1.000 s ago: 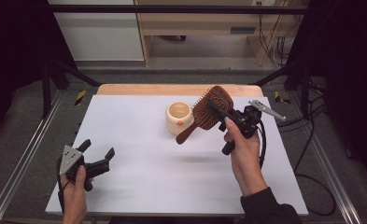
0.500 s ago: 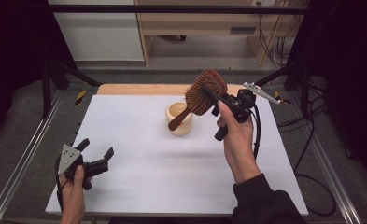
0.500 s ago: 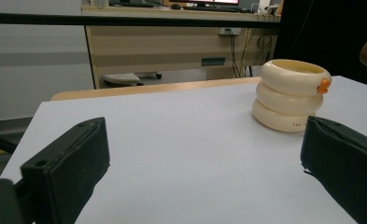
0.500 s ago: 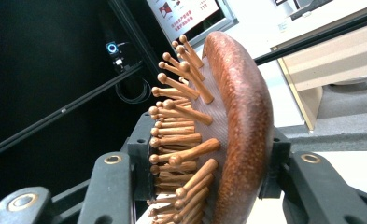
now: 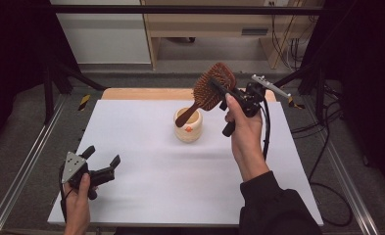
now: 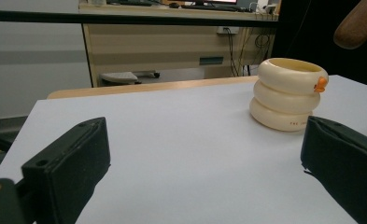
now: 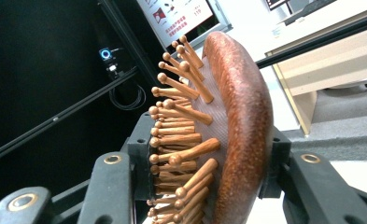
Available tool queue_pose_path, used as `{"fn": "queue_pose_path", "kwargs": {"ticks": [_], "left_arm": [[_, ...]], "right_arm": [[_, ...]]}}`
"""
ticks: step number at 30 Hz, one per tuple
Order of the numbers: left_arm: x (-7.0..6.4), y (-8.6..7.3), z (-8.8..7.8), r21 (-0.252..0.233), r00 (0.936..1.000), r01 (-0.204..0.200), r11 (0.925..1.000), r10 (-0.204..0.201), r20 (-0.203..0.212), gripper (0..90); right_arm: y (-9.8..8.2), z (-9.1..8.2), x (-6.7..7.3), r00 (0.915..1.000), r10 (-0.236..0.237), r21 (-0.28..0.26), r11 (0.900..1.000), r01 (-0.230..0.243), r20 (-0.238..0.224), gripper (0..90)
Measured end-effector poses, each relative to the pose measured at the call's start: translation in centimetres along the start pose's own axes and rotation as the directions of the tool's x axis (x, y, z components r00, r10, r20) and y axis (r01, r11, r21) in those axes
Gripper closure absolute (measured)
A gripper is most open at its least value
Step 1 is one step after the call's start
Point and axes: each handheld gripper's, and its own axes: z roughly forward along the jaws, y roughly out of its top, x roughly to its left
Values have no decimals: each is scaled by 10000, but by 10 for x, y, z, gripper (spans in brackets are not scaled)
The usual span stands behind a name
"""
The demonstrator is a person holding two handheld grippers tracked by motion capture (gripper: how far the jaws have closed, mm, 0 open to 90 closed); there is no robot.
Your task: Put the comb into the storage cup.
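Nearest to you, your left tool (image 5: 102,168) rests low over the front left part of the white surface (image 5: 146,171), its jaws spread wide with nothing between them; in the left gripper view the bare sheet lies between the two black pads (image 6: 74,158). Further out, near the middle of the surface toward its far edge, the cream ringed cup (image 5: 188,125) stands upright. Above and just right of it, your right tool (image 5: 218,89) is clamped on the head of the wooden hairbrush (image 5: 214,88), held in the air. The brush handle slopes down to the left, its tip over the cup's mouth. In the right gripper view the jaws press the brush head (image 7: 239,135) from both sides, bristles pointing left
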Motion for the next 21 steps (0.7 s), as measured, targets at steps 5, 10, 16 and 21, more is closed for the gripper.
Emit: {"fn": "queue_pose_path", "kwargs": {"ticks": [5, 10, 16, 21], "left_arm": [[1, 0, 0, -36, 9999, 103, 9999, -103, -24, 17], [0, 0, 0, -20, 10000, 28, 10000, -28, 6, 17], [-1, 0, 0, -29, 10000, 28, 10000, -28, 5, 17], [0, 0, 0, -32, 10000, 39, 10000, -39, -23, 18]], "right_arm": [[9, 8, -1, 9998, -92, -63, 9999, 93, 150, 524], [11, 15, 0, 9996, -195, -17, 9998, 196, 192, 524], [13, 18, -1, 9994, -224, -76, 9997, 226, 246, 524], [13, 20, -4, 9992, -183, -71, 9998, 185, 342, 524]]}}
